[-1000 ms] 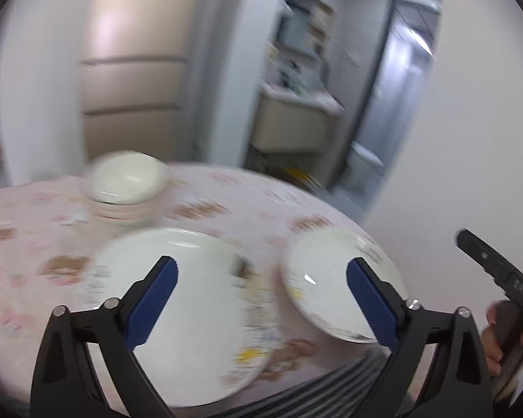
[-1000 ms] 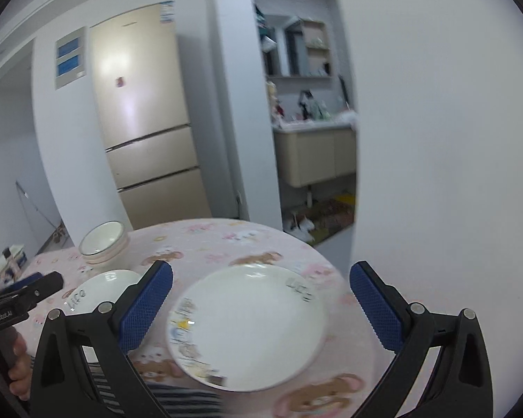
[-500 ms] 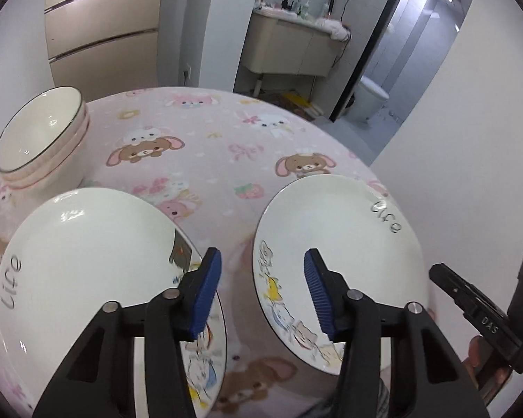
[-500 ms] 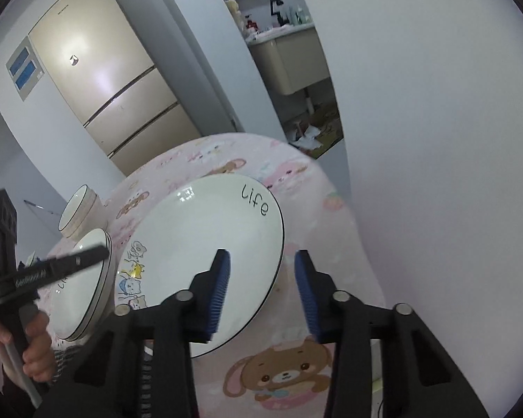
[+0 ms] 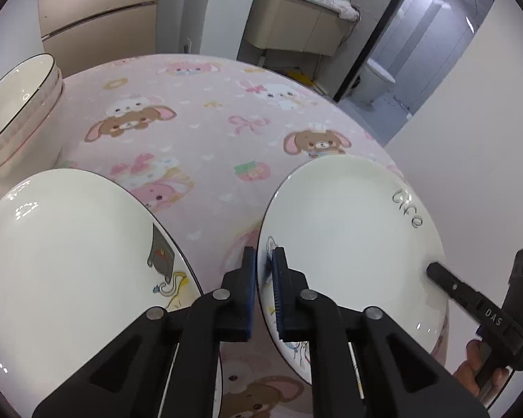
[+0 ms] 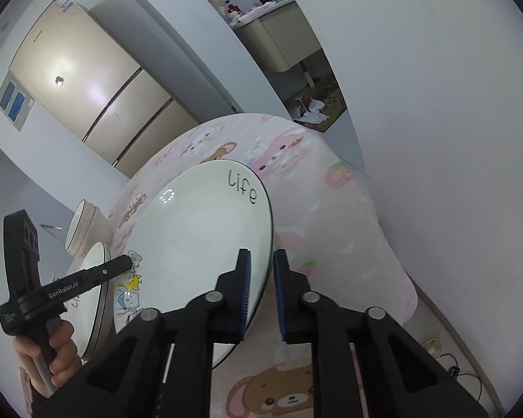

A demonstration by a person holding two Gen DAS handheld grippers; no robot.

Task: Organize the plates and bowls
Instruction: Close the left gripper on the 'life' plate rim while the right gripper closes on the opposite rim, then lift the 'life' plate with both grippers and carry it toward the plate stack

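The right-hand plate (image 5: 352, 244) lies on the pink surface (image 5: 198, 111), pinched at opposite rims. The left tool (image 5: 264, 278) and right tool (image 6: 261, 278) have just closed onto it.

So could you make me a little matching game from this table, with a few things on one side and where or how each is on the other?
Things:
1. stacked bowls
2. plate by the wall
3. other plate
4. tablecloth

States:
a. pink, with cartoon animals
b. lying on the table, no tongs on it
c. piled up near the table's edge
d. rim pinched on two sides

Pairs: 1-c, 2-d, 3-b, 4-a.

The left tongs and right tongs have just been closing, with that plate's rim between their pads.
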